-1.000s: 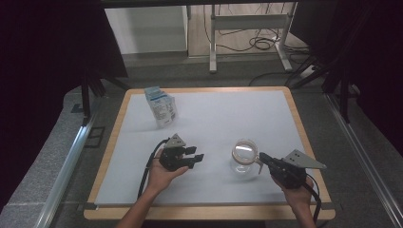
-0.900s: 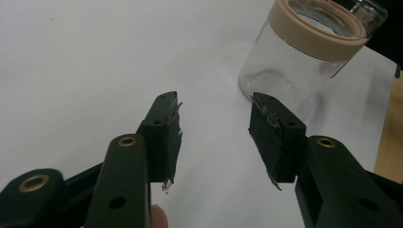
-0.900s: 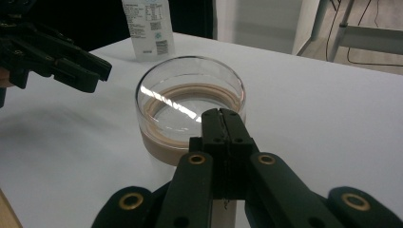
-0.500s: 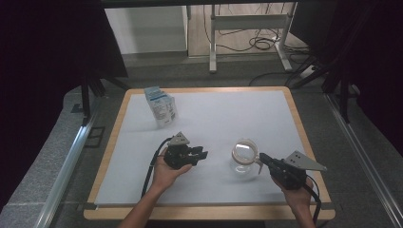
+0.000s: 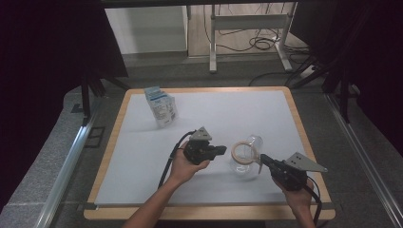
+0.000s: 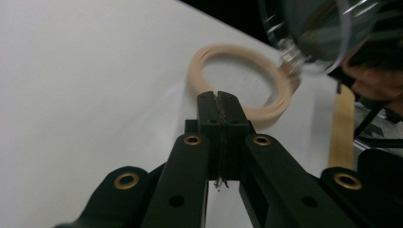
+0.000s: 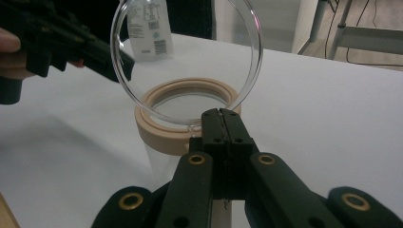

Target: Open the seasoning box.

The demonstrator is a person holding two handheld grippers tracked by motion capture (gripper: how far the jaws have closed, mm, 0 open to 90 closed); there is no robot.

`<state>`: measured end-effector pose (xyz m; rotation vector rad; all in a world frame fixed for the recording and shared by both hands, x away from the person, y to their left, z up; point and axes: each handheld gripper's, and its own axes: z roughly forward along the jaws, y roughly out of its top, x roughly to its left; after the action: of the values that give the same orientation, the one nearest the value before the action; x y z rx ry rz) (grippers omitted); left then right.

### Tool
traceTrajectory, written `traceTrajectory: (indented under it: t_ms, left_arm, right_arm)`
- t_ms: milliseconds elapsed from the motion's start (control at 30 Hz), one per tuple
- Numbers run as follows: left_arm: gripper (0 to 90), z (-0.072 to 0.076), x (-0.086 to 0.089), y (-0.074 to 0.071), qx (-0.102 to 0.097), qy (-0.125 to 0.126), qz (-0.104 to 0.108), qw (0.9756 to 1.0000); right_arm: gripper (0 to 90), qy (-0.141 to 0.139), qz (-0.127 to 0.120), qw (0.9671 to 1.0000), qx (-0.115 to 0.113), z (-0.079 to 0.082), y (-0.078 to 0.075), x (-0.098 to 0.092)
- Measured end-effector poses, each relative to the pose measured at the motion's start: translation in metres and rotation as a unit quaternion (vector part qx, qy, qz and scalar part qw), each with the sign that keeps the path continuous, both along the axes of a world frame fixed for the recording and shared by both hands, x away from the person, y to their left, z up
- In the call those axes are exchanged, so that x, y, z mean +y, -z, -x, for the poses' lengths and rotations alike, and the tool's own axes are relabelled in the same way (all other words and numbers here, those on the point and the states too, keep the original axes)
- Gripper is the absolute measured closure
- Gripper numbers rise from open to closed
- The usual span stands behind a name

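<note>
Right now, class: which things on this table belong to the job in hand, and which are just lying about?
In the job:
- glass jar with beige rim ring
- its clear hinged lid, standing open
- left gripper, shut, close by the ring
- right gripper, shut at the lid's edge

Lying about:
- printed packet, upright at the far left

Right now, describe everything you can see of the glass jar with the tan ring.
The glass jar is clear, with a thick tan ring round its mouth and a round glass lid swung up on edge. It stands on the white table near the front right. The right gripper, shut, sits at the lid's lower edge against the collar. The left gripper, shut, comes to the ring's edge; contact is unclear.
</note>
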<state>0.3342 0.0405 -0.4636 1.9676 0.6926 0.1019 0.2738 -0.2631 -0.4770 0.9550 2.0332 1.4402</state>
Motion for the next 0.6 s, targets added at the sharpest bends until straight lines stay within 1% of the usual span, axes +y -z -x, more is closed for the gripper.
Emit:
traceTrajectory:
  t_ms: [100, 133, 233, 300, 500, 567, 600]
  left_arm:
    - [90.0, 0.002, -0.016, -0.011, -0.014, 0.016, 0.001, 0.9998]
    - [90.0, 0.003, -0.025, -0.015, -0.018, 0.023, 0.001, 0.9996]
    - [90.0, 0.004, -0.036, -0.020, -0.023, 0.030, -0.005, 0.9993]
    - [90.0, 0.004, -0.042, -0.022, -0.023, 0.036, -0.003, 0.9991]
    - [90.0, 0.010, -0.054, -0.028, -0.035, 0.049, -0.009, 0.9982]
    - [90.0, 0.011, -0.057, -0.030, -0.036, 0.052, -0.010, 0.9979]
    - [90.0, 0.011, -0.058, -0.031, -0.036, 0.054, -0.009, 0.9979]
  right_arm:
    - [90.0, 0.000, 0.000, 1.0000, -0.001, 0.000, 0.000, 0.000]
    - [90.0, 0.000, -0.001, 1.0000, 0.000, 0.000, 0.000, 0.000]
    - [90.0, -0.001, -0.001, 1.0000, -0.001, 0.000, 0.001, -0.001]
    - [90.0, 0.000, -0.001, 1.0000, -0.002, 0.000, 0.001, -0.001]
    - [90.0, 0.000, 0.002, 1.0000, -0.004, 0.001, 0.001, 0.000]
    - [90.0, 0.002, -0.001, 1.0000, -0.003, 0.002, 0.001, -0.001]
    - [90.0, 0.005, -0.001, 1.0000, -0.003, 0.006, 0.001, -0.002]
